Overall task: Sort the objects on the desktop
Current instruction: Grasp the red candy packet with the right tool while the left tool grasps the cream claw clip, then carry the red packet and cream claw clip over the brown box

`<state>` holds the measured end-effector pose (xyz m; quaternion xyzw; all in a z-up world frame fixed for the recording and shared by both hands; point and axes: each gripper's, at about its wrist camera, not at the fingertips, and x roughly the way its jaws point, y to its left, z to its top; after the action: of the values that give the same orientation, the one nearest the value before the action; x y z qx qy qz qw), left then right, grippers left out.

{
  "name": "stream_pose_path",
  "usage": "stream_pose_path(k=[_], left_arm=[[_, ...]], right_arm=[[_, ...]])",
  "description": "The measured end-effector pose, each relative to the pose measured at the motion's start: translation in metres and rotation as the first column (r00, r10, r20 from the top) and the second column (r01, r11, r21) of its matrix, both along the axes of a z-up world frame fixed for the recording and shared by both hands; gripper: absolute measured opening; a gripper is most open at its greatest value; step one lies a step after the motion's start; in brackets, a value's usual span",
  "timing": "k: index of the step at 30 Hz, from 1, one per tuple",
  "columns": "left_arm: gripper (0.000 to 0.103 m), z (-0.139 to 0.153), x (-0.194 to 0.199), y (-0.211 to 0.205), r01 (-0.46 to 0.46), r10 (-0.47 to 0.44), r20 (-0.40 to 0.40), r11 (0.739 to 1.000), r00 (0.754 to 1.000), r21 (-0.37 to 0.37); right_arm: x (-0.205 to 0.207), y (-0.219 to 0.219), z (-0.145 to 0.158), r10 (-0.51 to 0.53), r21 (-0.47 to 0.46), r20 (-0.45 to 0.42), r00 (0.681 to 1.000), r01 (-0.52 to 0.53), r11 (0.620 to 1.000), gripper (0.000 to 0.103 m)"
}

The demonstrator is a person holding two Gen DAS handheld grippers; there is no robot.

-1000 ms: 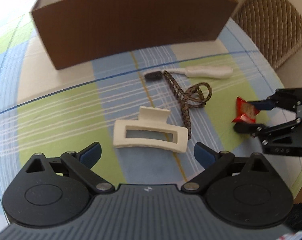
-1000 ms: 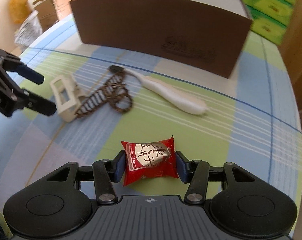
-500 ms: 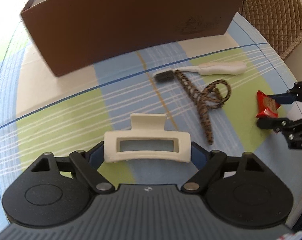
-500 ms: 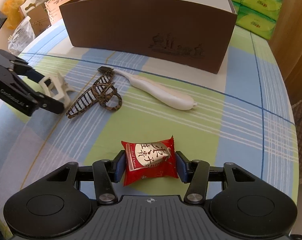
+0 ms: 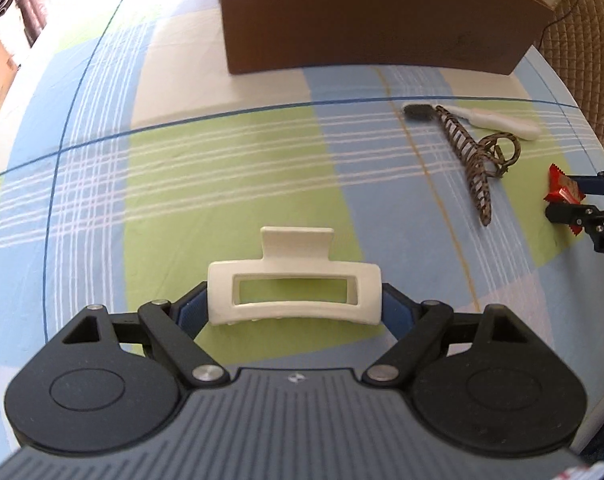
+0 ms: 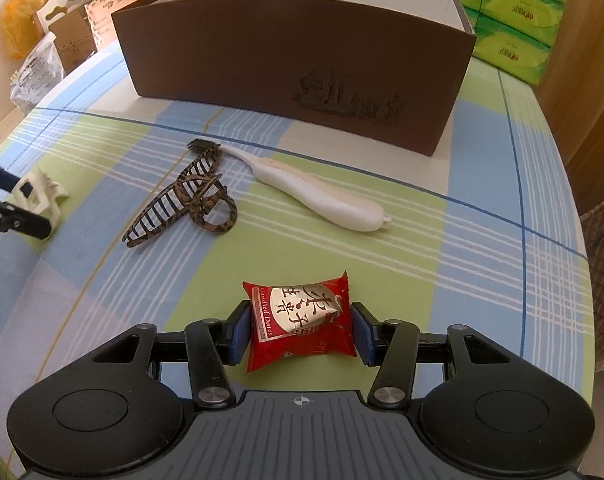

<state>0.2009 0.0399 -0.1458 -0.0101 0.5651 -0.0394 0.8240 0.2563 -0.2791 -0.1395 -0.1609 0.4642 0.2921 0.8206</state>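
My left gripper point(image 5: 294, 308) is shut on a cream hair claw clip point(image 5: 294, 296), held a little above the checked tablecloth. That clip point(image 6: 38, 196) and the left gripper point(image 6: 20, 204) show at the left edge of the right wrist view. My right gripper point(image 6: 300, 334) is shut on a red candied-dates packet point(image 6: 300, 320); the packet point(image 5: 564, 194) shows at the right edge of the left wrist view. A leopard-print hair claw point(image 6: 182, 204) and a white toothbrush point(image 6: 314, 196) lie on the cloth between the grippers. A brown open box point(image 6: 294, 52) stands behind them.
The table point(image 5: 182, 184) has a rounded edge under a blue, green and white cloth. A quilted chair point(image 5: 582, 36) stands at the far right. Green tissue packs point(image 6: 514, 20) are stacked behind the box, and bags and cartons point(image 6: 50, 32) lie off the far left.
My left gripper closed on the cream clip, lifted it and swung left, away from the other items. The right gripper kept hold of the red packet and backed off slightly.
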Motion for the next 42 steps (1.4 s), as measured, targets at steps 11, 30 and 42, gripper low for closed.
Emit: stream_pose_path(k=[11,30,42], left_arm=[[0.084,-0.003,0.004,-0.015,0.015,-0.016,0.028,0.998,0.999,0.058],[0.084,0.034,-0.017,-0.02,0.005,-0.007,0.133,1.0,0.991,0.015],[0.084,0.08,0.017,-0.047,0.08,-0.072,0.262,0.997,0.962,-0.021]], right_arm=[[0.0,0.002,0.0,-0.005,0.0,0.005,1.0,0.005,1.0,0.049],[-0.013,0.006,0.023,0.04,0.044,0.001,0.999,-0.04,0.998,0.046],[0.004,0.007,0.069,0.072,0.095,0.089,0.993,-0.081,0.992,0.045]])
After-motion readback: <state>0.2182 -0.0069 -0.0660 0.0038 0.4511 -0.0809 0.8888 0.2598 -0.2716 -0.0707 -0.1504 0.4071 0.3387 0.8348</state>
